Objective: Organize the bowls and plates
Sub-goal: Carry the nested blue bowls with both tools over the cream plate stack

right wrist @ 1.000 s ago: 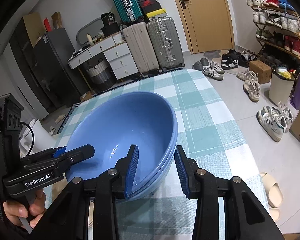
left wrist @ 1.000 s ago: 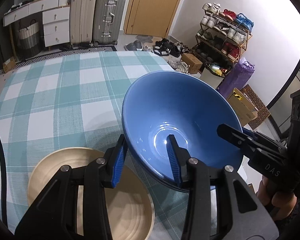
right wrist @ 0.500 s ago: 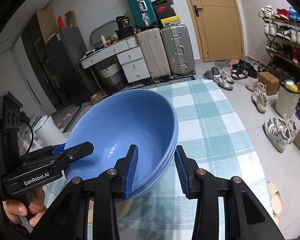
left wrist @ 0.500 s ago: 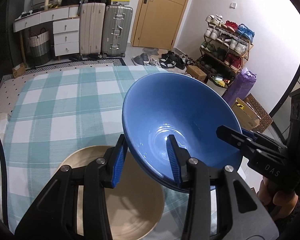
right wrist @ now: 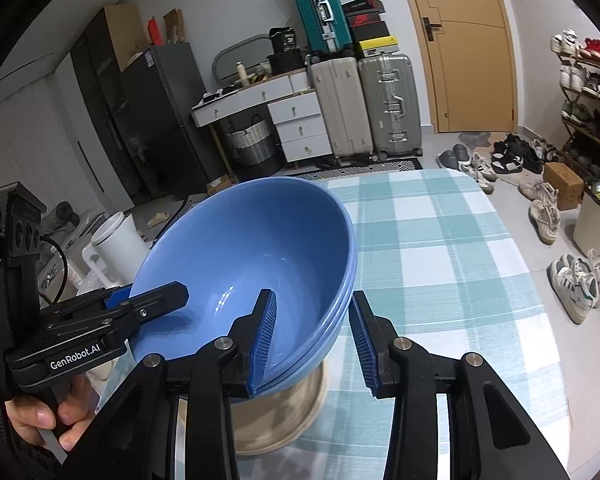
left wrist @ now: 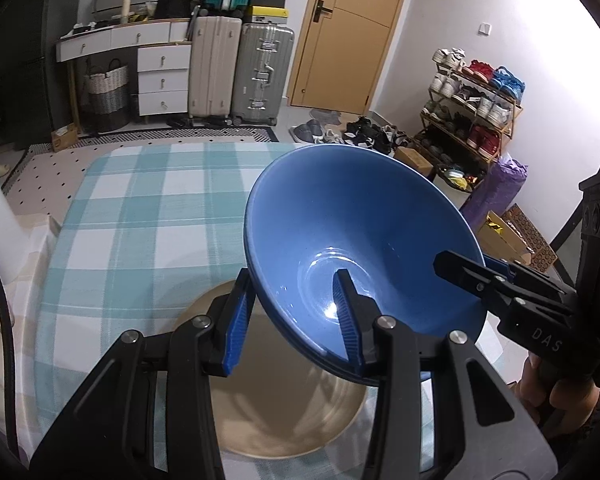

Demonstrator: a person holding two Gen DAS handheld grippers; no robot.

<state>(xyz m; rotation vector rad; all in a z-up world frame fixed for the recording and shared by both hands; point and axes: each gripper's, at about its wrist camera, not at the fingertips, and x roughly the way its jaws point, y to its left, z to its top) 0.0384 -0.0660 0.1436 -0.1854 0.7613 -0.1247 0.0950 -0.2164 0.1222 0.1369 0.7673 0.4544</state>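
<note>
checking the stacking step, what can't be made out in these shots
- Left wrist: the tan plate is blurred and partly hidden behind the blue bowls and left claw.
- Right wrist: how many blue bowls are nested; the rim lines near the right claw are too fine.
- Both views: any gap between bowls and plate.

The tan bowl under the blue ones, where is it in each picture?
Left wrist view: the tan bowl sits at bottom centre, below the blue bowls.
Right wrist view: the tan bowl peeks out at bottom centre-left, under the blue bowls.
Shared landmark: the silver suitcase beside the door.
</note>
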